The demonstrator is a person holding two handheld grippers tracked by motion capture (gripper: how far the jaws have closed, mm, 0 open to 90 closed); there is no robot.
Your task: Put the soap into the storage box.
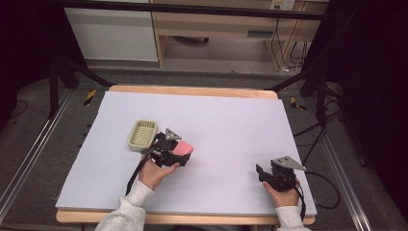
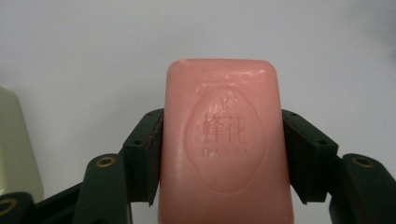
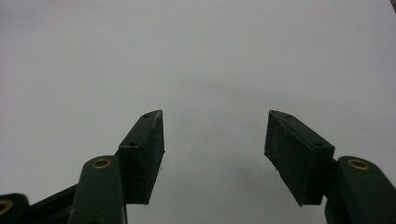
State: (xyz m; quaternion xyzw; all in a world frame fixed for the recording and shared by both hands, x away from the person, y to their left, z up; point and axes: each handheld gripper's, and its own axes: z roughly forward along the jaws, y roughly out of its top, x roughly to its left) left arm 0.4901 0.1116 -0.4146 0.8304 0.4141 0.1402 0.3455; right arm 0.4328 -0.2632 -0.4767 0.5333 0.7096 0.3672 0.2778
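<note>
Two things sit on my pale sheet [image 1: 226, 130], both toward the left. Furthest left is a cream slotted dish [image 1: 143, 134], resting flat; in the left gripper view its pale corner [image 2: 16, 144] is cut off by the frame edge, so I can't read its shape there. Just beside it on the right, my left gripper [image 1: 179, 153] has its jaws pressed against both long sides of a pink soap bar [image 1: 183, 148], held just beside the dish rather than in it. In the left gripper view the soap bar [image 2: 224, 140] carries an oval stamp with two raised characters and a line of Latin letters beneath; I make them out roughly as "FLAUNRA" but the embossing is too soft to be sure. Its lower end runs out of frame. Whether the bar touches the sheet I cannot tell. Well apart, at the right, my right gripper [image 1: 262, 174] has its jaws spread wide over bare sheet, gripping nothing [image 3: 215, 140].
</note>
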